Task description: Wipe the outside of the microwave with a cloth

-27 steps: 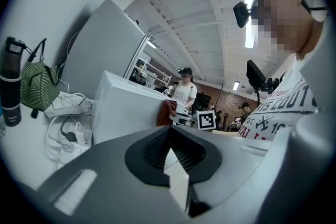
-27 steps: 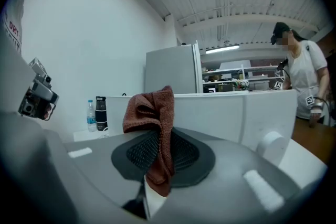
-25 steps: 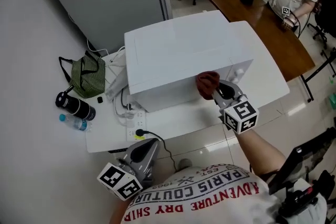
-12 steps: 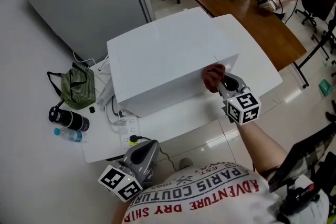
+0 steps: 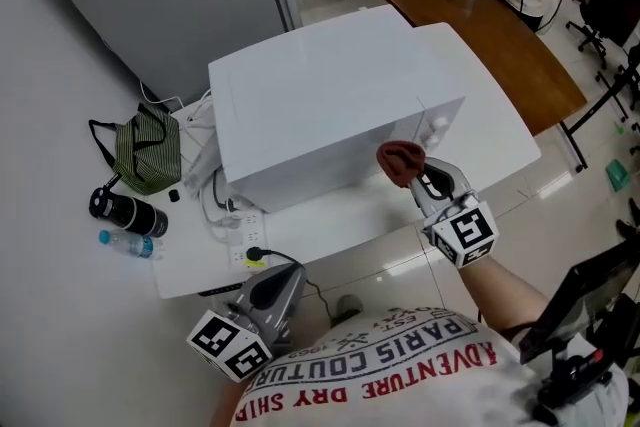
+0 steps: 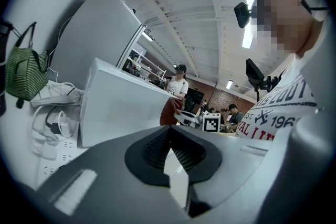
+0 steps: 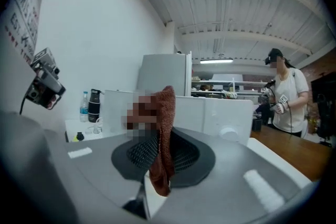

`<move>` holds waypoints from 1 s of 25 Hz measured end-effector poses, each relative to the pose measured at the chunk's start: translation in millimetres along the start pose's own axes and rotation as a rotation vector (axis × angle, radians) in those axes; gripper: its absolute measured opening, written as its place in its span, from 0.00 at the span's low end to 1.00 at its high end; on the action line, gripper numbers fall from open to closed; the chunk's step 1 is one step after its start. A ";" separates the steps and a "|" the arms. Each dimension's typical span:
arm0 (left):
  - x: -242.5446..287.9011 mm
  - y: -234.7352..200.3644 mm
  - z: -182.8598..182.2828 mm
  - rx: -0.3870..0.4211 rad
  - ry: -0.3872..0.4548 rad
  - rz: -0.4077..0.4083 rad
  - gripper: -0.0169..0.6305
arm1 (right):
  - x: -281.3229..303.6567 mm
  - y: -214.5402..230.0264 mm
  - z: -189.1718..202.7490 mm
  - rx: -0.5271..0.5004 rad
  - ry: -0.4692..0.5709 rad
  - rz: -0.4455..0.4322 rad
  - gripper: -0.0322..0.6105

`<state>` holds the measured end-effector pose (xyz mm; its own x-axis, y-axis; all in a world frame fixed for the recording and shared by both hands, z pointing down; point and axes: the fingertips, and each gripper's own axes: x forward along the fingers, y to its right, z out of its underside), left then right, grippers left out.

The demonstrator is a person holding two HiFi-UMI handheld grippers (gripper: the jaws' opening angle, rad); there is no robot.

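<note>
- One white microwave (image 5: 320, 105), directly beyond right gripper (image 5: 416, 177) fingertips.
- One rust-red cloth (image 5: 400, 158), clamped between those fingers, at microwave's front face.
- One left gripper (image 5: 280, 277), fingers together, empty, well short of microwave.
- One green striped bag (image 5: 148, 150), one black flask (image 5: 125, 212), one water bottle (image 5: 128, 243), far left of both grippers' fingers.
- White table (image 5: 330, 225); tiled floor; one brown desk (image 5: 500, 25) beyond.
- Shirt print: "ADVENTURE".

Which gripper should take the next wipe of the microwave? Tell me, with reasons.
Right. The right gripper is shut on the cloth, close to the microwave's front. The left gripper is shut on nothing and hangs low by the person's body, away from the microwave.
</note>
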<state>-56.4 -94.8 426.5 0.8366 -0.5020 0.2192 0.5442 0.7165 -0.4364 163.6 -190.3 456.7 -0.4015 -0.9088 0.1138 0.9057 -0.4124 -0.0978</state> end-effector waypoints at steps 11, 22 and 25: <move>-69.3 -38.6 13.7 -0.073 0.047 -0.176 0.04 | 82.6 -194.2 27.9 -0.018 -0.022 -0.438 0.12; -138.0 -68.0 17.8 -0.107 0.102 -0.351 0.04 | 143.6 -264.5 59.5 -0.051 -0.070 -0.527 0.12; -137.2 -69.5 18.8 -0.109 0.100 -0.350 0.04 | 149.3 -255.9 61.6 -0.043 -0.076 -0.498 0.12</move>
<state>-207.9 -66.7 443.1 0.5883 -0.7558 0.2874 0.7815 0.4403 -0.4420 -119.8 -216.5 559.6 -0.7712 -0.5941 0.2287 0.5994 -0.7987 -0.0533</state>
